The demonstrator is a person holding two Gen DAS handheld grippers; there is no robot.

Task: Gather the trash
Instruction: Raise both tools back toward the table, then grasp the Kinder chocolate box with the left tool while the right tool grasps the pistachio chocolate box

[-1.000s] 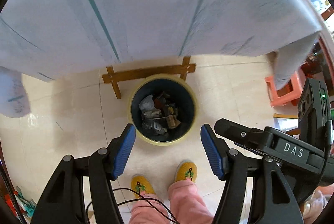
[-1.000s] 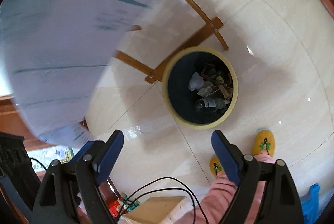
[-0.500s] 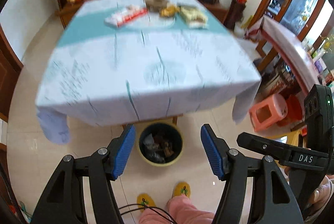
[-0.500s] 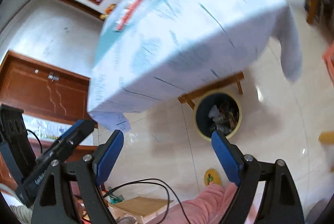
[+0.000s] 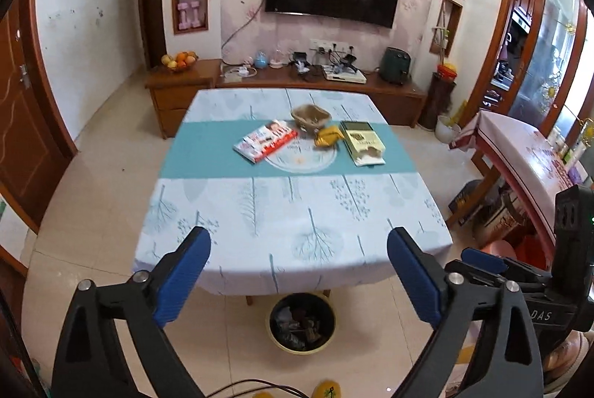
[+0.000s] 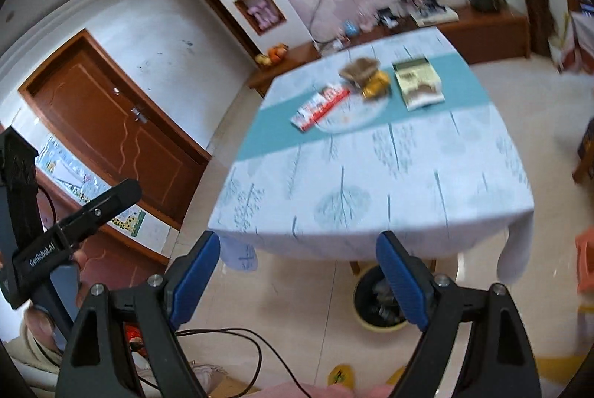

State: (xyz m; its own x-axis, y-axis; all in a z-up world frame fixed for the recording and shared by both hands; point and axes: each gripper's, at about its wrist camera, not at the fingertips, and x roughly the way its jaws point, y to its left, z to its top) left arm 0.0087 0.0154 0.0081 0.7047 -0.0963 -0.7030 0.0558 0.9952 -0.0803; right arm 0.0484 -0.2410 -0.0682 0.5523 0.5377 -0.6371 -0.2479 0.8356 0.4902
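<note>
Left wrist view: my left gripper and right gripper both gape wide, empty, now raised from the bin to face the counter. Remaining trash, judged: red-white packet, yellow wrapper, green box, mid-counter, well beyond reach.

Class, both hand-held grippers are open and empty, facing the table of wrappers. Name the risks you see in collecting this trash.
1. The red-and-white wrapper and green packet lie flat on the tablecloth; fingers may pinch cloth and drag everything.
2. The trash bin sits partly under the table edge, so dropped items could miss.
3. The cable could snag.
</note>
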